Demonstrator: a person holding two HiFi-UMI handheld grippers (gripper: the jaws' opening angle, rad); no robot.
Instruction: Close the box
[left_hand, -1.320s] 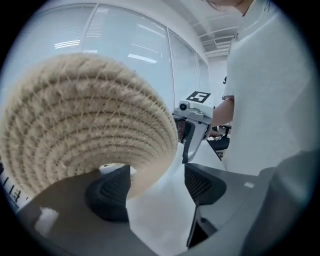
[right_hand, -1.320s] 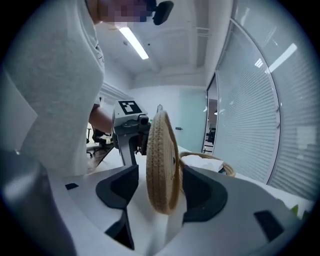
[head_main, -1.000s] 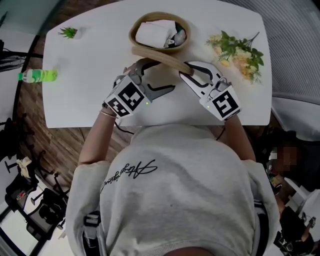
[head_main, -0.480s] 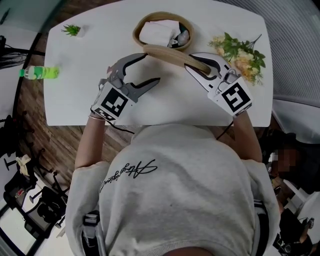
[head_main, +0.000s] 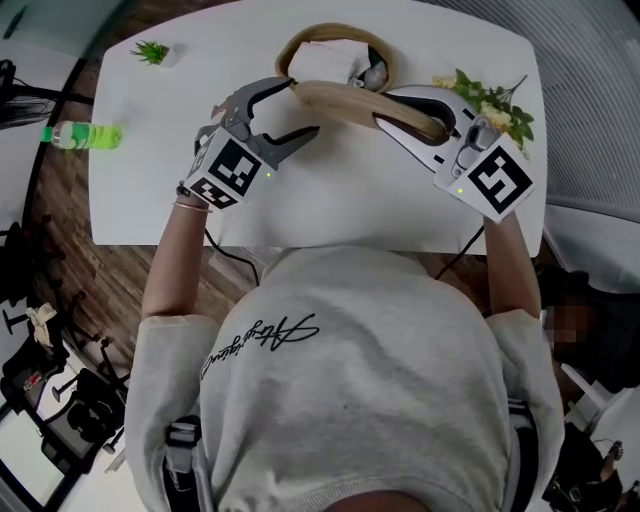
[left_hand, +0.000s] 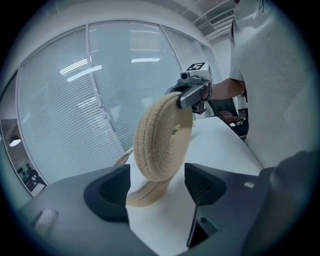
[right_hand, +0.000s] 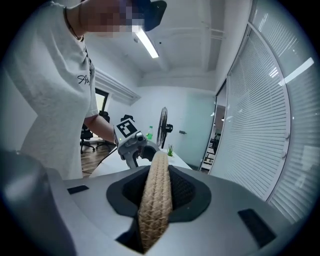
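Table (head_main: 340, 195), basket (head_main: 335, 28) partly behind lid (head_main: 345, 98)

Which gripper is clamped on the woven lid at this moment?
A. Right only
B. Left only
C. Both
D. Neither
A: the right gripper has its fingers shut on the rim of the lid, while the left gripper is open, its fingers apart and not pressing the lid.

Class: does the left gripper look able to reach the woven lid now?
Probably yes: the left gripper has its jaws open, and the woven lid hangs just ahead with nothing between.
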